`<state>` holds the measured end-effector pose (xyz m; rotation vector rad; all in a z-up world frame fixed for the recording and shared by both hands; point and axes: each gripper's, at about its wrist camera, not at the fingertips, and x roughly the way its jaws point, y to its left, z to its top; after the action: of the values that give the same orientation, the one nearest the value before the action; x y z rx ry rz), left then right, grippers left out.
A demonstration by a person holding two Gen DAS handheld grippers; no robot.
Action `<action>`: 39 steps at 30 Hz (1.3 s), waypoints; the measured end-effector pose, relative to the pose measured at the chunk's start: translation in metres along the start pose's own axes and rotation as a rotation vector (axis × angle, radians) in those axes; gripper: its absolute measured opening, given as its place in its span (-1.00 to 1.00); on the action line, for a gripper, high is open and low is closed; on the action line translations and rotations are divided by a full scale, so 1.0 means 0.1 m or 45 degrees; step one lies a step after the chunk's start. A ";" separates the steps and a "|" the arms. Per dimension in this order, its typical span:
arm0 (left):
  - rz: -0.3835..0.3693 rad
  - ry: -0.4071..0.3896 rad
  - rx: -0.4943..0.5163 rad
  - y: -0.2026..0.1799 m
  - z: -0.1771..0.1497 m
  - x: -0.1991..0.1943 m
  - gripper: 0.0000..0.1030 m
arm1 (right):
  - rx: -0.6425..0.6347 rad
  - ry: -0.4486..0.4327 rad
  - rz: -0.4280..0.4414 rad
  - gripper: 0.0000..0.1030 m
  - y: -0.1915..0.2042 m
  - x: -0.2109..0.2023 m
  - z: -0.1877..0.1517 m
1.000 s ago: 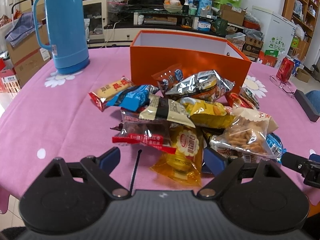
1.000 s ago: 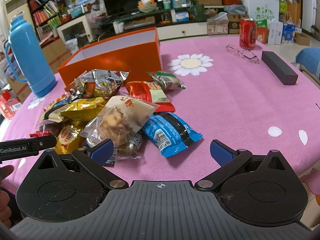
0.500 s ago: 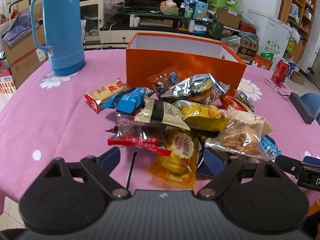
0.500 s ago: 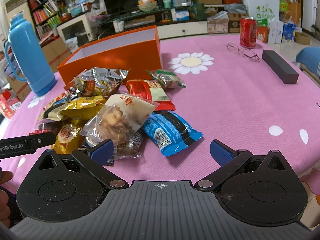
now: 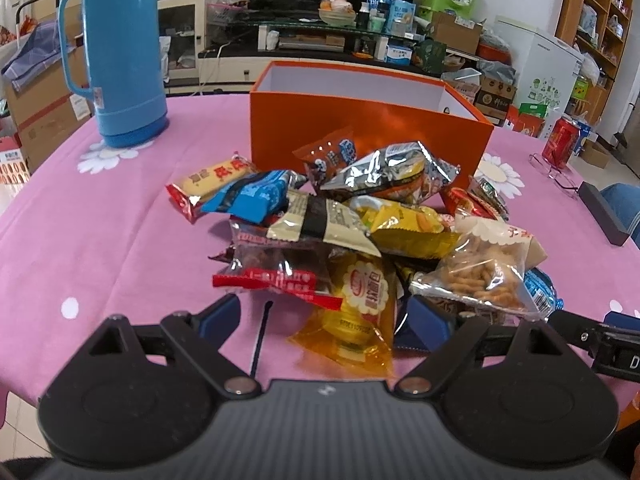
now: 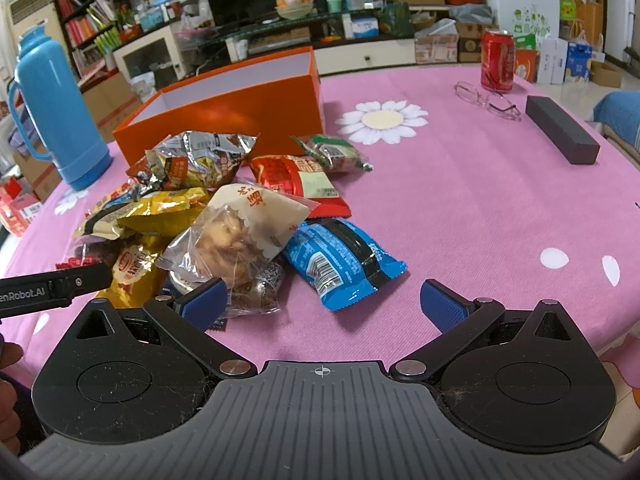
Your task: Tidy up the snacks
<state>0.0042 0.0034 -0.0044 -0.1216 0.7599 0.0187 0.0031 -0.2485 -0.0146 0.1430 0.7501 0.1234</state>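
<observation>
A pile of snack packets lies on the pink tablecloth (image 5: 100, 240) in front of an open orange box (image 5: 368, 128), which also shows in the right wrist view (image 6: 224, 108). My left gripper (image 5: 326, 316) is open, its fingers on either side of an orange-yellow packet (image 5: 356, 312) at the pile's near edge, not closed on it. My right gripper (image 6: 324, 302) is open and empty, just short of a blue packet (image 6: 340, 258). Its left finger (image 6: 204, 300) is beside a clear bag of twisted crackers (image 6: 236, 236).
A blue thermos (image 5: 120, 52) stands at the back left. A red soda can (image 6: 497, 60), glasses (image 6: 488, 98) and a long black box (image 6: 562, 130) lie at the right. The left gripper's body (image 6: 52, 286) shows at the right wrist view's left edge.
The left gripper has crept forward towards the pile, so the orange-yellow packet sits further between its fingers. The right gripper has barely moved. Both stay open.
</observation>
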 end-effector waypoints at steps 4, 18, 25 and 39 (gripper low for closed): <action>0.001 0.009 -0.002 0.01 -0.01 0.02 0.73 | -0.004 0.006 0.003 0.81 0.00 0.01 0.00; 0.006 0.038 -0.005 0.06 -0.04 0.14 0.73 | -0.007 0.033 -0.003 0.81 0.00 0.12 -0.01; -0.027 -0.058 0.014 0.23 0.09 -0.06 0.73 | -0.047 0.005 0.023 0.81 -0.02 0.10 0.03; -0.164 0.053 0.034 0.14 0.54 0.79 0.74 | -0.346 0.030 0.175 0.81 0.39 0.80 0.53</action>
<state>0.0973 0.0216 -0.0212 -0.1459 0.7920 -0.1167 0.0952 -0.2019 -0.0236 -0.0658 0.7393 0.3565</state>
